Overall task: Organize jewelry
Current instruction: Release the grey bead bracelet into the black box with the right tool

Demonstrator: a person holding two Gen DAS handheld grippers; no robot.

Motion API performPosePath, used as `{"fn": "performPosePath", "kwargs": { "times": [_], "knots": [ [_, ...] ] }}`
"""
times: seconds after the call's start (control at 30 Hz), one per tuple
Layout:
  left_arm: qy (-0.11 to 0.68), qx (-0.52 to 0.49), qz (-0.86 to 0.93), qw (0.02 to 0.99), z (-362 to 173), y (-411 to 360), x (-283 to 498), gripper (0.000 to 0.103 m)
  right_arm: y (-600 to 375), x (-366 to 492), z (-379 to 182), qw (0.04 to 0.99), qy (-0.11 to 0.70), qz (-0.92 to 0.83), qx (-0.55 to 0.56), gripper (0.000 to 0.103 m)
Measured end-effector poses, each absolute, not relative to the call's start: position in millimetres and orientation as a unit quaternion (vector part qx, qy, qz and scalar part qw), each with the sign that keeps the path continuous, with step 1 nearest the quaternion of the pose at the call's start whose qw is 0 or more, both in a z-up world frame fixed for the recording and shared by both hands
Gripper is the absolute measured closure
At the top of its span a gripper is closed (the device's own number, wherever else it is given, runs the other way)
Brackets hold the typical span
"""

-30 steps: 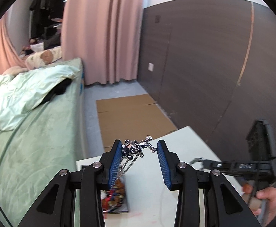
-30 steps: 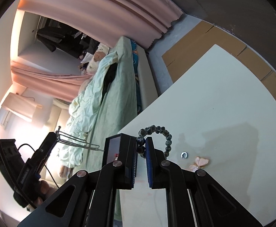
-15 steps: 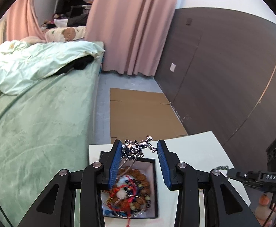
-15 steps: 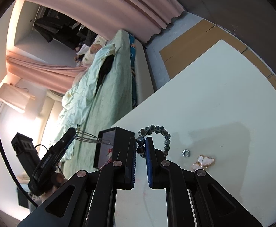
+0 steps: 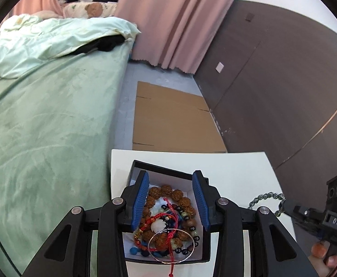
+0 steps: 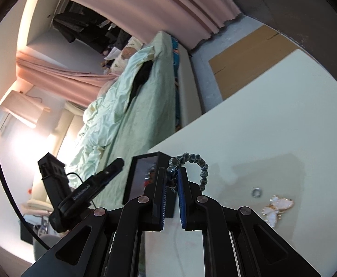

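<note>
An open black jewelry box [image 5: 168, 169] with a white lining stands on the white table [image 5: 233, 168], filled with brown bead bracelets [image 5: 182, 202], red cord and a thin silver hoop [image 5: 191, 252]. My left gripper [image 5: 170, 181] hovers just above it, jaws open, with nothing showing between the blue pads. My right gripper [image 6: 173, 180] is shut on a dark grey bead bracelet [image 6: 200, 164], whose loop arches over its right finger. The box [image 6: 143, 173] stands just ahead of it, to the left. In the left wrist view that bracelet [image 5: 265, 196] hangs to the right of the box.
A small silver ring [image 6: 256, 192] and a pale butterfly piece [image 6: 274, 207] lie on the table to the right. A green bed [image 5: 53, 127] runs along the table's left side, and flat cardboard [image 5: 168, 120] lies on the floor beyond. A person's fingers [image 5: 323, 251] hold the right gripper's handle.
My left gripper has sunk and rolled until it is over the box; the silver charm and chain seen at its tips is gone from there. My right gripper has moved closer to the box.
</note>
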State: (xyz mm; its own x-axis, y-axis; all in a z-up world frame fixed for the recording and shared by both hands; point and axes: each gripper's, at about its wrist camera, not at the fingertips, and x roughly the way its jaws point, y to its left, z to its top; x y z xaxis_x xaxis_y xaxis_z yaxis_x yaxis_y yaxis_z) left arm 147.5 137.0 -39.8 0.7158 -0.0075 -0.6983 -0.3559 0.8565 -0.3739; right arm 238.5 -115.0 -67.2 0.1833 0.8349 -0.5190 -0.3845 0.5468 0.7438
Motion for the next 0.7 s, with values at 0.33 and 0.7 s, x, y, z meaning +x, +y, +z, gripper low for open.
{"fn": "performPosePath", "kwargs": {
  "times": [0.33, 0.7],
  "knots": [
    [0.358, -0.272, 0.119, 0.885, -33, 158, 127, 0.062, -57, 217, -59, 0.703, 0.457, 0.485, 0.249, 0.092],
    [0.327, -0.309, 0.128, 0.884, -26, 170, 112, 0.019, -14, 229, -68, 0.695, 0.473, 0.488, 0.236, 0.083]
  ]
}}
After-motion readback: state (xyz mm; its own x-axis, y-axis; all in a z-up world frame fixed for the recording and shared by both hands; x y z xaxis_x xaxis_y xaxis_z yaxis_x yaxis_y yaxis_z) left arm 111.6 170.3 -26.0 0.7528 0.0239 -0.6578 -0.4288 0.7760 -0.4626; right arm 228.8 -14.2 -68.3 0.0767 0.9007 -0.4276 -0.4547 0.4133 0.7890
